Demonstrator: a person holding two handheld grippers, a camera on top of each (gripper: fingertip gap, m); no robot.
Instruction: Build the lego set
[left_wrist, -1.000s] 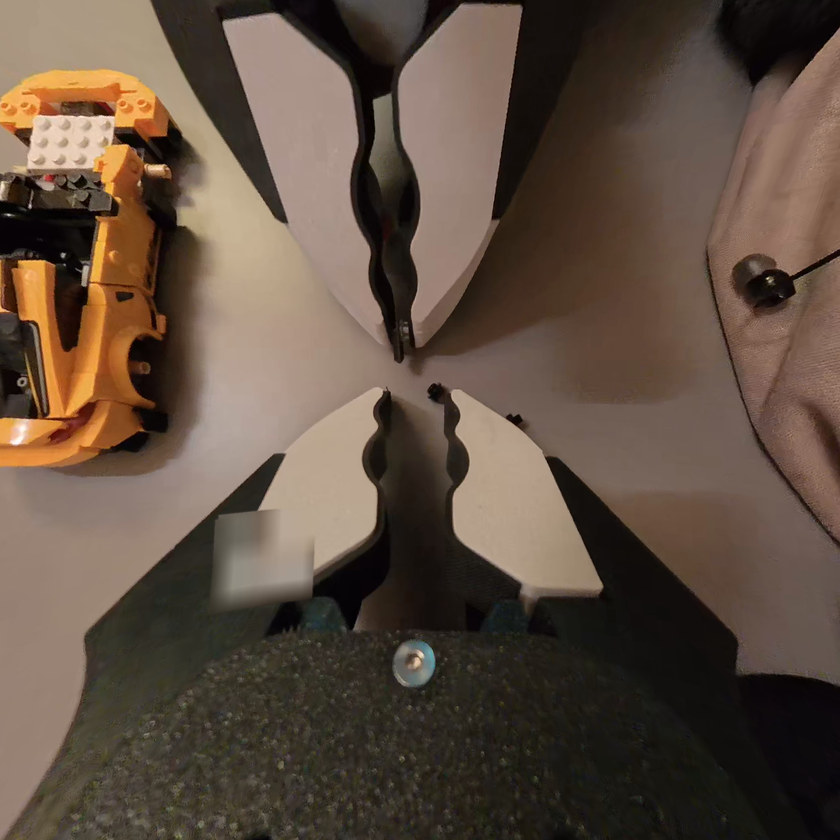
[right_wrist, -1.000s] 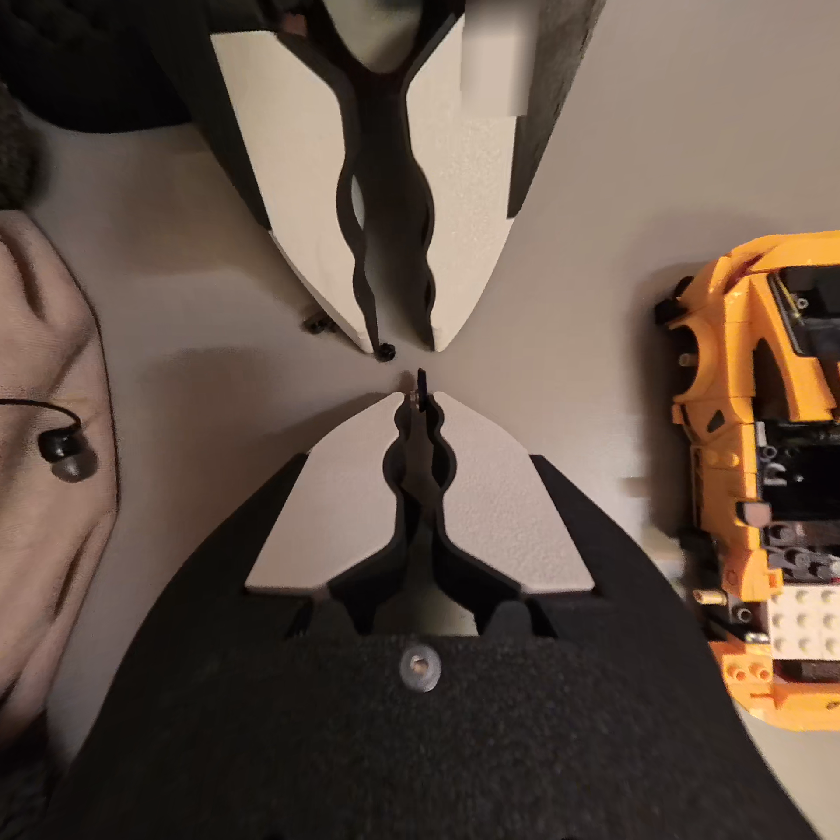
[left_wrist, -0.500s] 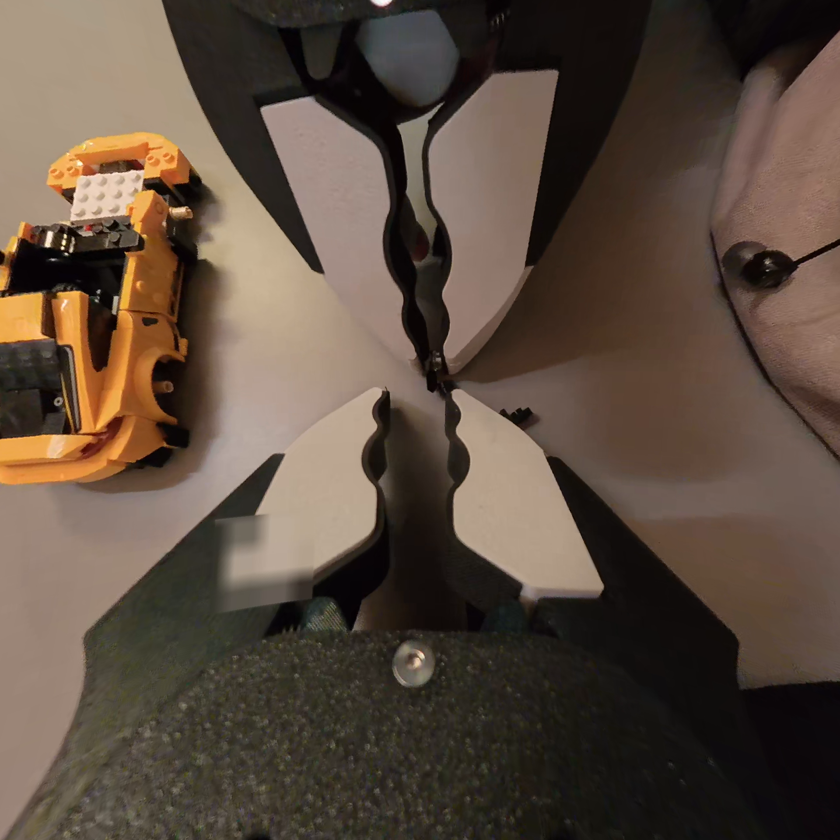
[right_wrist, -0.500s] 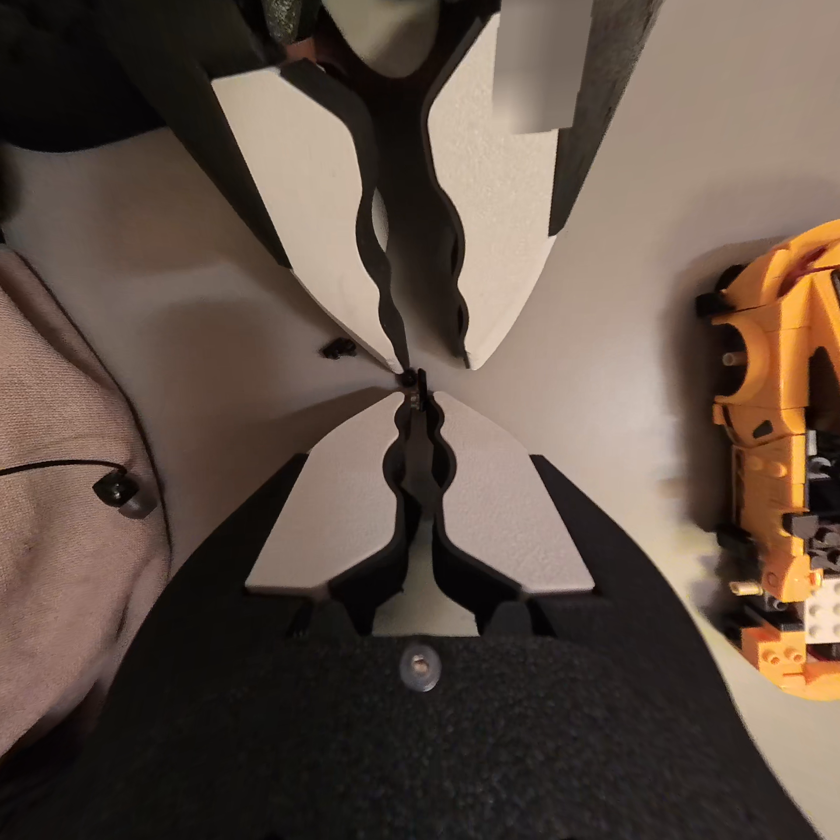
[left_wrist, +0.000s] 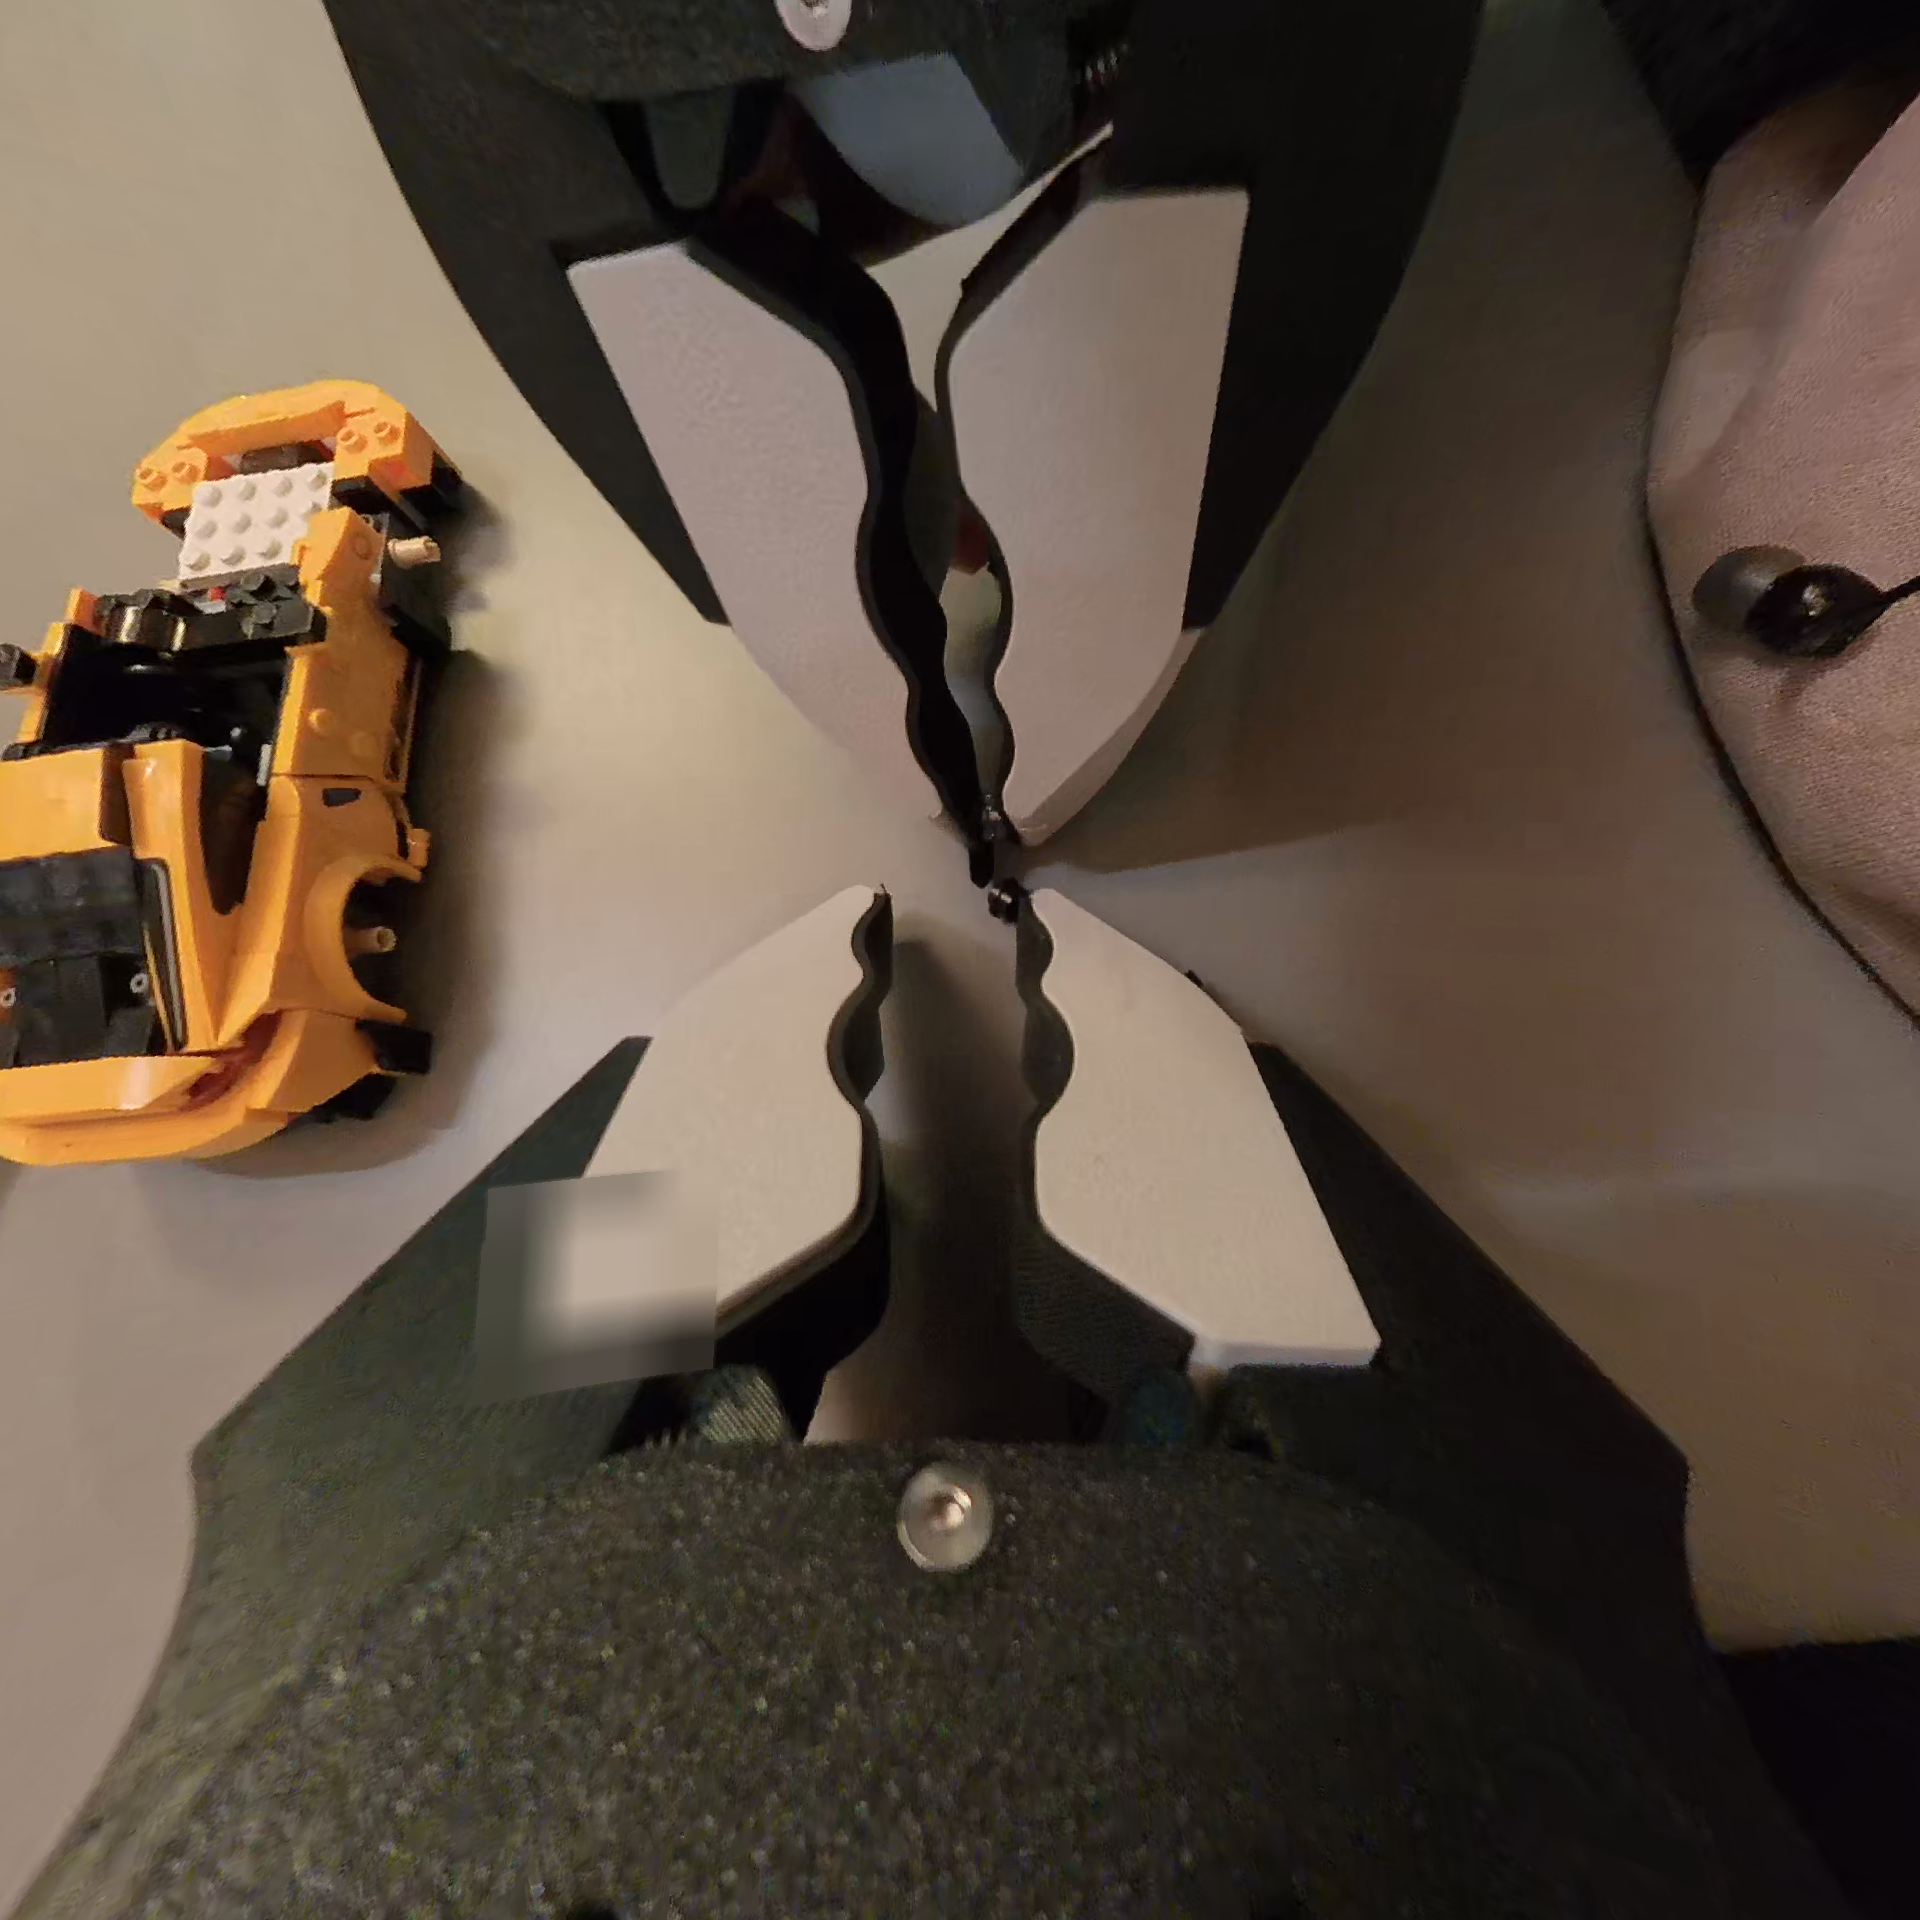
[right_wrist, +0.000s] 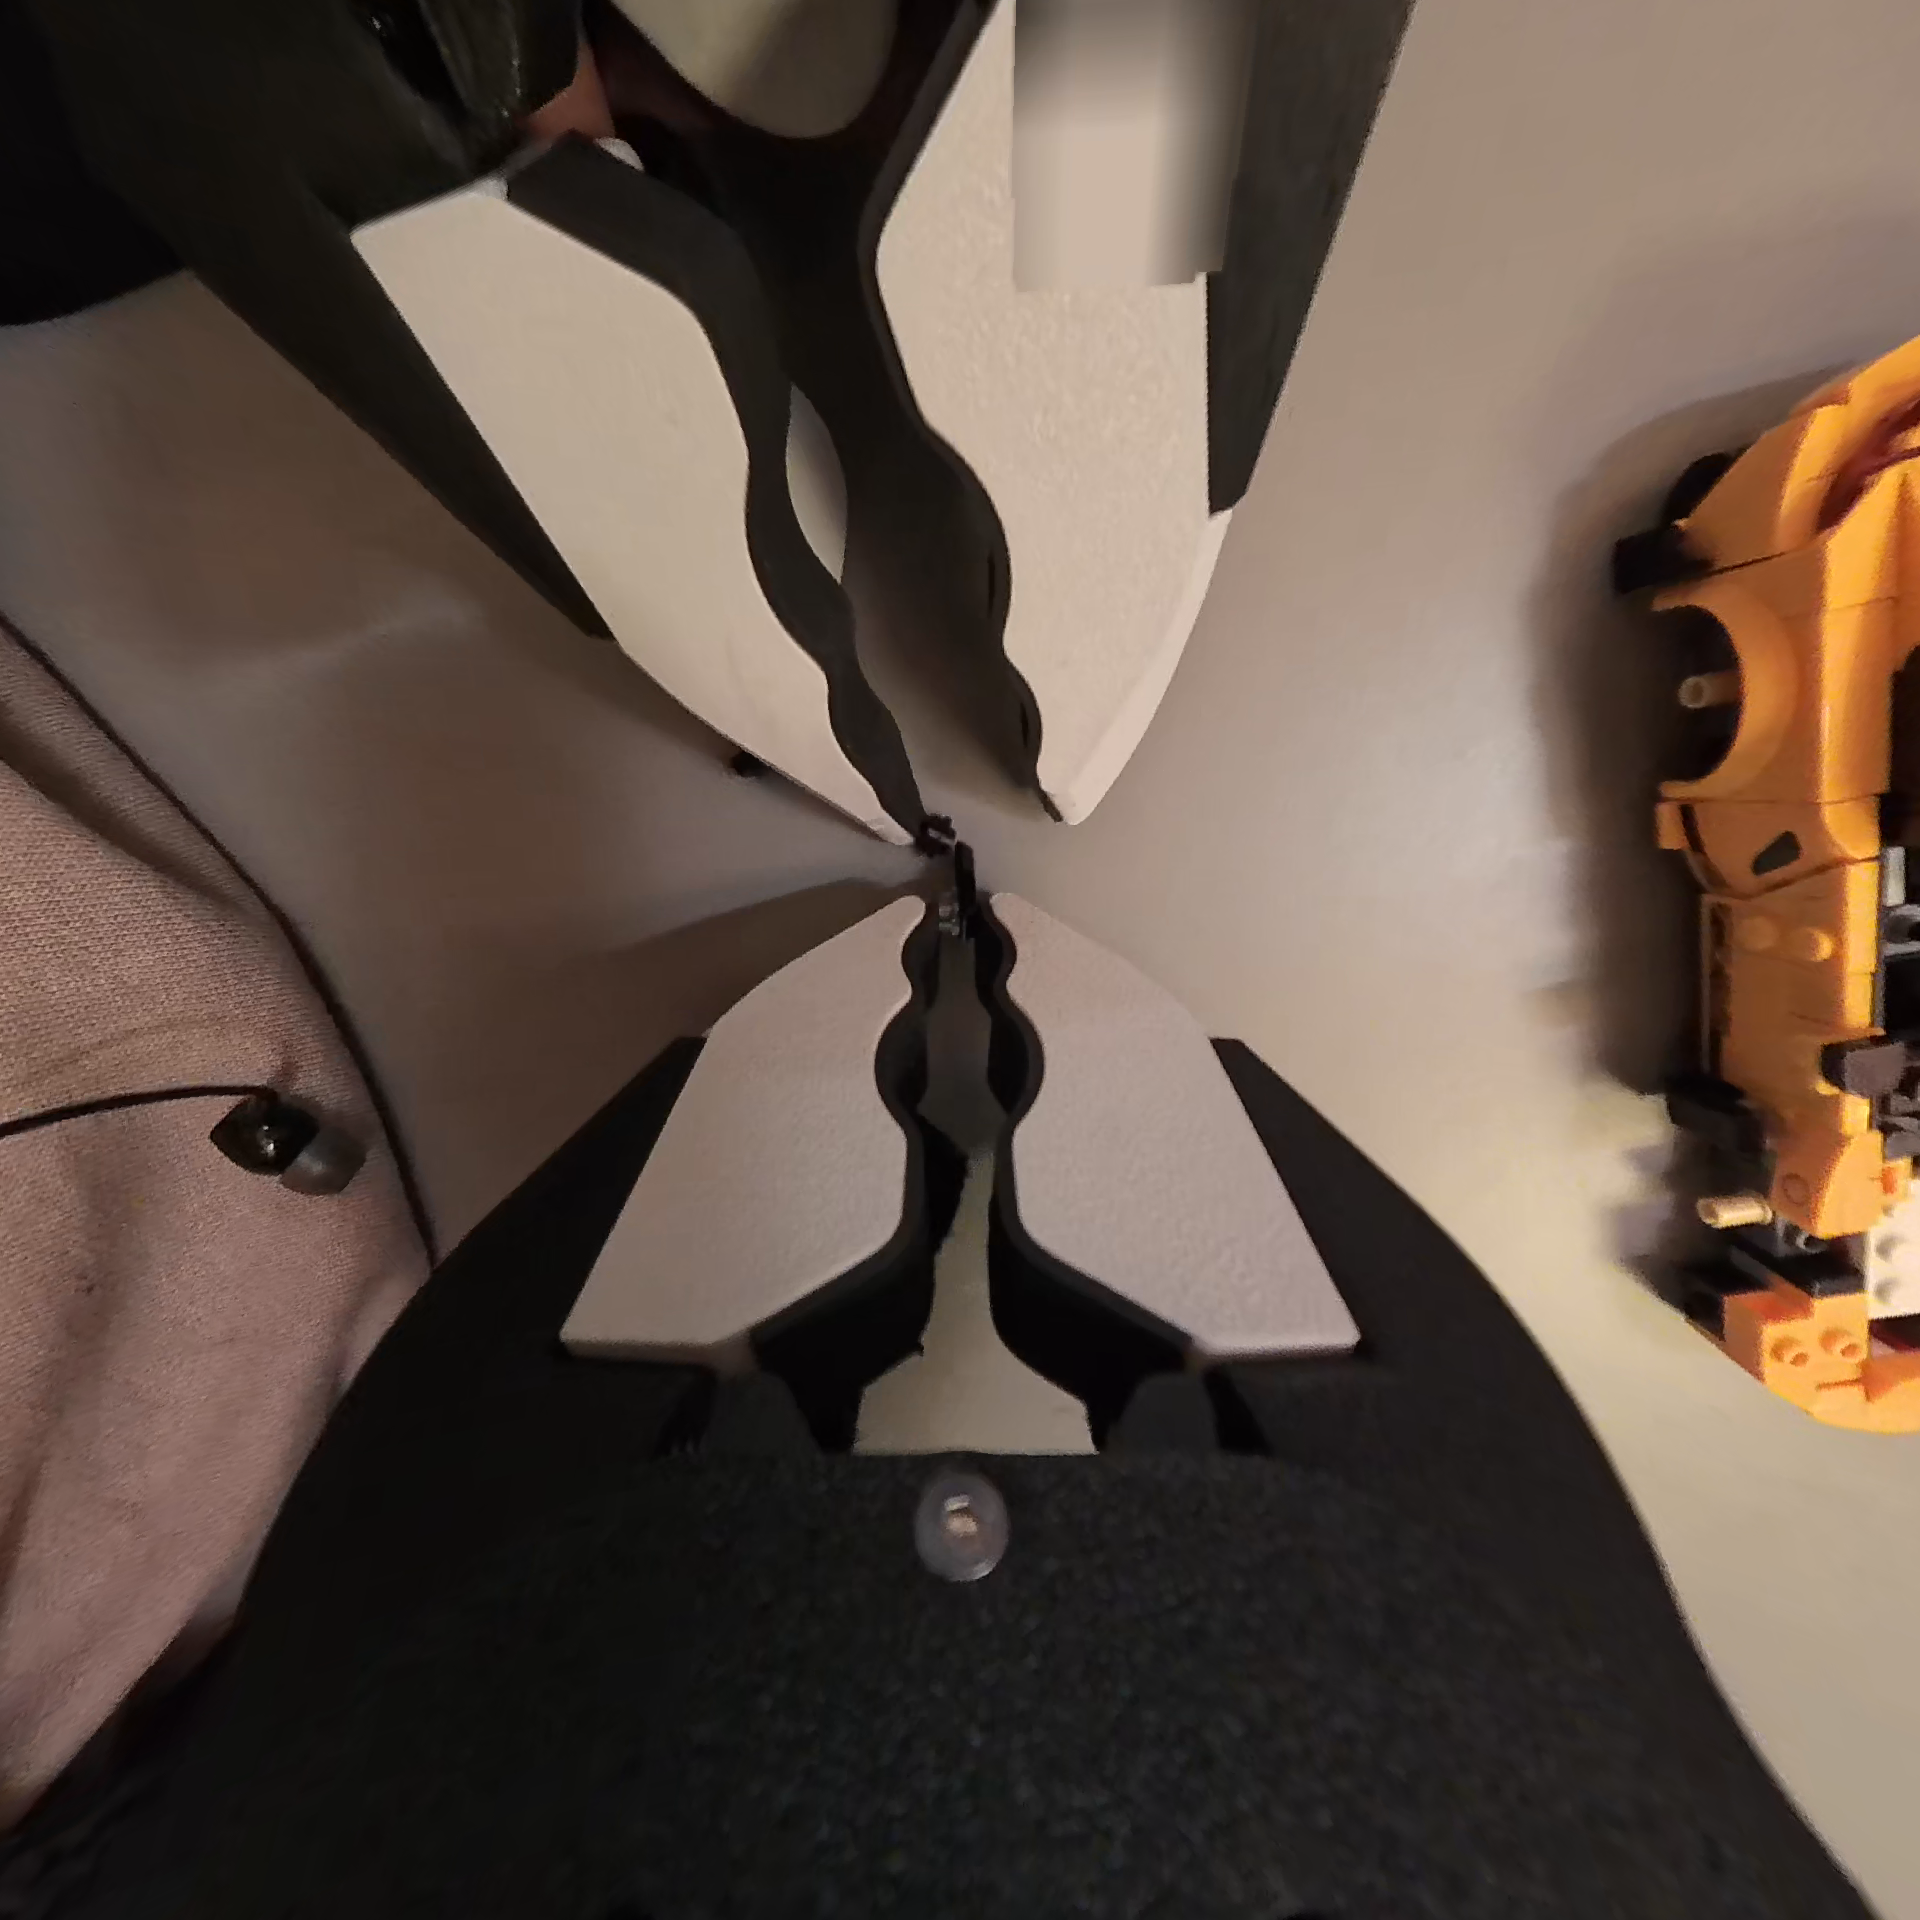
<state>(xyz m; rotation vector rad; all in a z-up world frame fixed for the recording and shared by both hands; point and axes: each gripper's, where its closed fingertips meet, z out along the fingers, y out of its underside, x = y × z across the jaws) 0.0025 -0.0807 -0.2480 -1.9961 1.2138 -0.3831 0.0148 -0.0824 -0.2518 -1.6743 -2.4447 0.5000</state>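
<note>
Nearest us, our left claw (left_wrist: 951, 902) stands apart, a tiny black lego piece (left_wrist: 1004, 898) at its right fingertip. Opposite, our right claw (right_wrist: 954, 902) is clamped on a thin black lego piece (right_wrist: 962, 871). At nine o'clock on the pale counter (left_wrist: 644, 727), the orange brick-built lego car (left_wrist: 208, 769) lies, long axis running twelve to six.

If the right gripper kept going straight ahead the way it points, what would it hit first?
The right gripper, shut on a thin black piece, would almost at once meet the tiny black piece at a fingertip of the open left gripper; depth is uncertain.
</note>
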